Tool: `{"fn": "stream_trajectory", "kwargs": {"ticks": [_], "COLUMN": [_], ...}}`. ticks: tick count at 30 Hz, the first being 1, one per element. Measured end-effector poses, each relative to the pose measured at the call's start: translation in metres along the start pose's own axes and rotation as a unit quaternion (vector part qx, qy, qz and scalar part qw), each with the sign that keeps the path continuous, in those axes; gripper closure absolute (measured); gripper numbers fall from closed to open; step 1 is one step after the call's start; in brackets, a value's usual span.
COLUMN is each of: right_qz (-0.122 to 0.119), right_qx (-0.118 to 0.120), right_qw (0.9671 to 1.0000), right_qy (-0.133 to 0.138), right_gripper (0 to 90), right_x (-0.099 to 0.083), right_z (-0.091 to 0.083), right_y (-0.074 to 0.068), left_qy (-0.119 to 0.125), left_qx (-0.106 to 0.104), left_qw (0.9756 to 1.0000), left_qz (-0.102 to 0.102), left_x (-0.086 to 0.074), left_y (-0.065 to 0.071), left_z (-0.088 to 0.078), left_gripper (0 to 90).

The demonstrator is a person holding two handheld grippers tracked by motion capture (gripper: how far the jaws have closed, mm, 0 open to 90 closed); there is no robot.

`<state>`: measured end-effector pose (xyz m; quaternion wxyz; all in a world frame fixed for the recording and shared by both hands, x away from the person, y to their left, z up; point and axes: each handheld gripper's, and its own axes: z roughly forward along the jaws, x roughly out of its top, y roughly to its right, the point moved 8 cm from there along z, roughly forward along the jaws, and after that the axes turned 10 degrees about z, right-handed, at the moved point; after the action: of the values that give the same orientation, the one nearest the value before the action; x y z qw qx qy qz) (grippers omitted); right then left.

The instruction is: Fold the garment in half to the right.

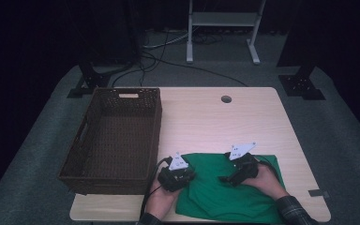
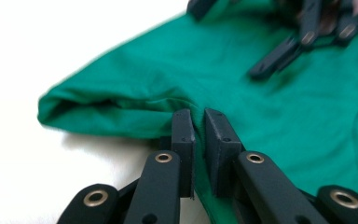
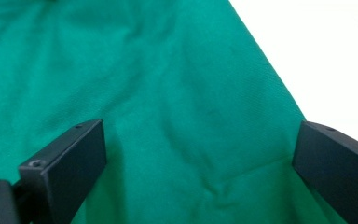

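Note:
A green cloth (image 1: 229, 192) lies spread on the near part of the light wooden table (image 1: 215, 122). My left gripper (image 1: 190, 175) is at the cloth's left edge and is shut on a fold of it. In the left gripper view the two pads (image 2: 199, 126) pinch the green cloth (image 2: 270, 121) beside a rolled hem. My right gripper (image 1: 228, 178) hovers low over the cloth's upper middle. Its jaws (image 3: 200, 154) stand wide open with only flat cloth (image 3: 168, 84) between them. One of its fingers (image 2: 275, 56) lies farther off in the left gripper view.
A dark woven basket (image 1: 126, 90), empty, stands on the table's left side, close to my left hand. A round cable hole (image 1: 226, 99) sits near the far edge. Bare tabletop (image 3: 317, 46) lies beyond the cloth's edge.

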<state>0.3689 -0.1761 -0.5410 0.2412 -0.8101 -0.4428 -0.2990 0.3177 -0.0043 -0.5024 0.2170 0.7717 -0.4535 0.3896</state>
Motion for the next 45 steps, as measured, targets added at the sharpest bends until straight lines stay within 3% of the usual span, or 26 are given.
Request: {"fn": "stream_trajectory", "kwargs": {"ticks": [5, 7, 10, 18, 20, 22, 26, 32, 35, 45], "right_qz": [-0.002, -0.005, -0.009, -0.018, -0.013, -0.016, -0.007, 0.024, 0.021, 0.010], "right_qx": [0.002, 0.003, 0.008, 0.014, -0.001, -0.005, -0.025, -0.041, -0.046, -0.013], "right_qw": [1.0000, 1.0000, 0.9999, 0.9997, 0.9999, 0.9997, 0.9996, 0.9988, 0.9986, 0.9998], "right_qy": [0.000, 0.000, -0.001, -0.002, 0.002, 0.020, 0.015, 0.006, -0.011, 0.010], "right_gripper": [1.9, 1.9, 1.9, 1.9, 2.0, 2.0, 1.9, 1.9, 2.0, 2.1], "right_x": [0.003, 0.005, 0.008, 0.014, 0.015, 0.015, -0.012, -0.061, -0.070, -0.056], "right_z": [0.003, 0.006, 0.009, 0.015, 0.009, -0.011, -0.049, -0.077, -0.075, -0.057], "right_y": [-0.001, -0.003, -0.005, -0.011, -0.011, -0.012, -0.003, 0.010, 0.012, 0.010], "left_qy": [0.029, 0.057, 0.079, 0.104, 0.107, 0.111, 0.112, 0.115, 0.115, 0.122], "left_qx": [-0.012, -0.020, -0.027, -0.049, -0.050, -0.049, -0.048, -0.046, -0.047, -0.048], "left_qw": [0.9995, 0.9982, 0.9965, 0.9933, 0.9930, 0.9926, 0.9926, 0.9923, 0.9923, 0.9914], "left_qz": [0.000, 0.004, 0.010, 0.003, 0.002, -0.001, -0.002, 0.000, 0.001, 0.005], "left_x": [0.009, 0.017, 0.023, 0.031, 0.033, 0.033, 0.033, 0.036, 0.037, 0.044], "left_y": [0.001, 0.001, 0.003, 0.004, 0.004, 0.003, 0.003, 0.004, 0.005, 0.005], "left_z": [-0.006, -0.011, -0.014, -0.015, -0.017, -0.019, -0.020, -0.022, -0.022, -0.024], "left_gripper": [83.4, 83.4, 83.5, 83.5, 83.5, 83.5, 83.5, 83.5, 83.5, 83.5]}}
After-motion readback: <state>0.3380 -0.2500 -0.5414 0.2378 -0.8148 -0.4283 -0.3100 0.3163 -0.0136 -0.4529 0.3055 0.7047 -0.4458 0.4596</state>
